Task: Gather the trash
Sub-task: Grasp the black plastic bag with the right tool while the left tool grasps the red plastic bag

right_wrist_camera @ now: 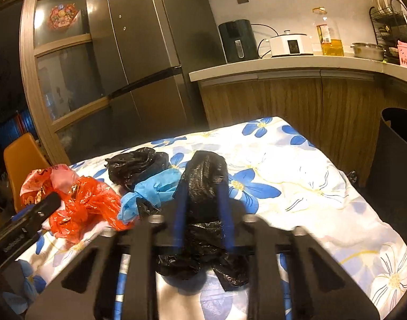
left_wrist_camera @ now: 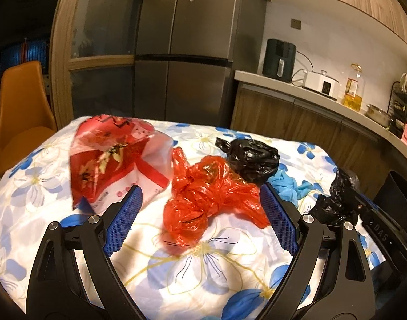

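My left gripper is open over the flowered tablecloth. A crumpled red plastic bag lies between its blue pads, which stand apart from it. My right gripper is shut on a black plastic bag, and the bag's loose end hangs under the fingers. In the left wrist view that same black plastic bag shows at the right in the right gripper. The left gripper shows at the left edge of the right wrist view, by the red plastic bag.
On the cloth also lie a red-and-white printed bag, a second black bag and blue gloves. A dark bin stands right of the table. An orange chair is at the left, a counter behind.
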The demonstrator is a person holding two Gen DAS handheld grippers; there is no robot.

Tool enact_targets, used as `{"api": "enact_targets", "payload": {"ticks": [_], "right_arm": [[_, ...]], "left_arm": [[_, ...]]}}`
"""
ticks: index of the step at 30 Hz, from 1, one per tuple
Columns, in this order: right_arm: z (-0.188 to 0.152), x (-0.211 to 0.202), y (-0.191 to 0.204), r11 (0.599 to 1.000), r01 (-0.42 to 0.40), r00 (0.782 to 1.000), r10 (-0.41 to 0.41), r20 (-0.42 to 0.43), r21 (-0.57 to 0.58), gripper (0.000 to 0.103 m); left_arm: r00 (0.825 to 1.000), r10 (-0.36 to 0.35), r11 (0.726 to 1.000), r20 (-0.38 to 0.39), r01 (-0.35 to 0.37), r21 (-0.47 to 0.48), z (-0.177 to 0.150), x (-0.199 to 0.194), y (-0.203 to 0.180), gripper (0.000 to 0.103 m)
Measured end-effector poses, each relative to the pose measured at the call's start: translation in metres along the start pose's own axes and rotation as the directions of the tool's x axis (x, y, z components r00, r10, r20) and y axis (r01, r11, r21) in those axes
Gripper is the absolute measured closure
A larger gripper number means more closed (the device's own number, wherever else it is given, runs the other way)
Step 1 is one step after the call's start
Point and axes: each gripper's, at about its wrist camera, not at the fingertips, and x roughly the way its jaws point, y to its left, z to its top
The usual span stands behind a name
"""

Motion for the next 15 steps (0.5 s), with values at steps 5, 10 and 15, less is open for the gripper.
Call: {"api": "enact_targets", "payload": {"ticks": [5,10,15], "right_arm": [[0.001,-0.015,-0.001,1.000,-0.023,0.999,0.023,0.034,0.008,0.099],[0.002,-0.036,0.000,0.999,-0.042,0.997,0.041,0.065,0.009,0.099],[0.004,-0.054,0.001,0.999,-0.052,0.994,0.051,0.092,0.011,0.099]], "left_arm": [[0.999,-0.019,1.000,-0.043,0.019,-0.008,-0.001,0.015,0.002,0.024],[0.992,-0.033,0.999,-0.123,0.032,-0.011,-0.005,0.034,0.003,0.044],[0.982,-0.055,0.998,-0.181,0.051,-0.028,-0.011,0.045,0.005,0.068]]}}
